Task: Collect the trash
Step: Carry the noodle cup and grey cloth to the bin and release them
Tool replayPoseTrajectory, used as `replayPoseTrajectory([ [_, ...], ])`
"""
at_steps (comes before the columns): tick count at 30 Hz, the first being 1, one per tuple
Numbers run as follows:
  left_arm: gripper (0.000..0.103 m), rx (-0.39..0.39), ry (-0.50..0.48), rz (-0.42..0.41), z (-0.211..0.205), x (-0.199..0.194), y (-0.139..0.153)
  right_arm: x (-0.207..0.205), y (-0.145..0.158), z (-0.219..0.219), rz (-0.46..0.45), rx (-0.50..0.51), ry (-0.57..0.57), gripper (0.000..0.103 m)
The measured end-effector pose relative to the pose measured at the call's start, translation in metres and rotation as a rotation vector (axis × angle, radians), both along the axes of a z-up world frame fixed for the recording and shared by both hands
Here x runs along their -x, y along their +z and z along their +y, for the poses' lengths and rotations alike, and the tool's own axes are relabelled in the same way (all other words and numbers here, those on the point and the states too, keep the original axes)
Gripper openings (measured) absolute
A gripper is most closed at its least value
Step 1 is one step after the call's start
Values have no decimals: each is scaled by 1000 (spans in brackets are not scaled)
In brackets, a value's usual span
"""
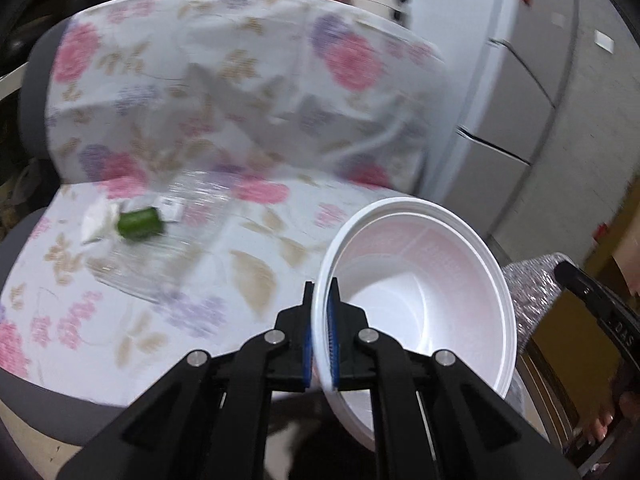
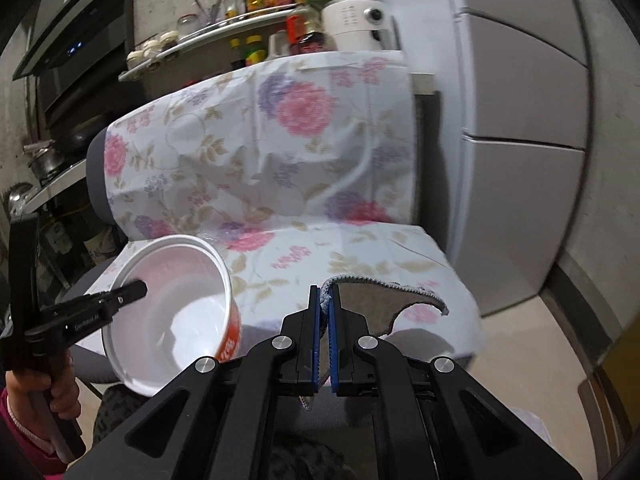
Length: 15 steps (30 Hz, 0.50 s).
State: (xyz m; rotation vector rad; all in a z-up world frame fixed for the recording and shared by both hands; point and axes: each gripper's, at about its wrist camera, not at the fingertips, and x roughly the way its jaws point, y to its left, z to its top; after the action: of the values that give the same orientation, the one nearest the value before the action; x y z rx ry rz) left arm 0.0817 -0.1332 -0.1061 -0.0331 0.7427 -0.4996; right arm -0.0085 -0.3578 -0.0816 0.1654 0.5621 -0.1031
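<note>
Left gripper (image 1: 321, 292) pinching white bowl (image 1: 420, 280) rim; right gripper (image 2: 325, 294) clamped on perhaps foil lid (image 2: 384, 300) (blurred).

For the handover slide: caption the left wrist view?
Left gripper pinches white bowl rim above floral-covered chair.

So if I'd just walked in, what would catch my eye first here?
Probably the big white bowl, empty, pinched by its rim in the left gripper over the front of the seat. Behind it the chair's floral cover fills both views. The right gripper is shut on a grey rag, and a green bottle lies on clear plastic on the seat.
</note>
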Motion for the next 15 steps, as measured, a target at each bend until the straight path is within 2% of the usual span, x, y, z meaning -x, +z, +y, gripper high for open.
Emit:
replayPoseTrajectory([
  [15, 4, -25, -401, 29, -134, 71, -23, 134, -7, -79, 25, 17, -341, 4],
])
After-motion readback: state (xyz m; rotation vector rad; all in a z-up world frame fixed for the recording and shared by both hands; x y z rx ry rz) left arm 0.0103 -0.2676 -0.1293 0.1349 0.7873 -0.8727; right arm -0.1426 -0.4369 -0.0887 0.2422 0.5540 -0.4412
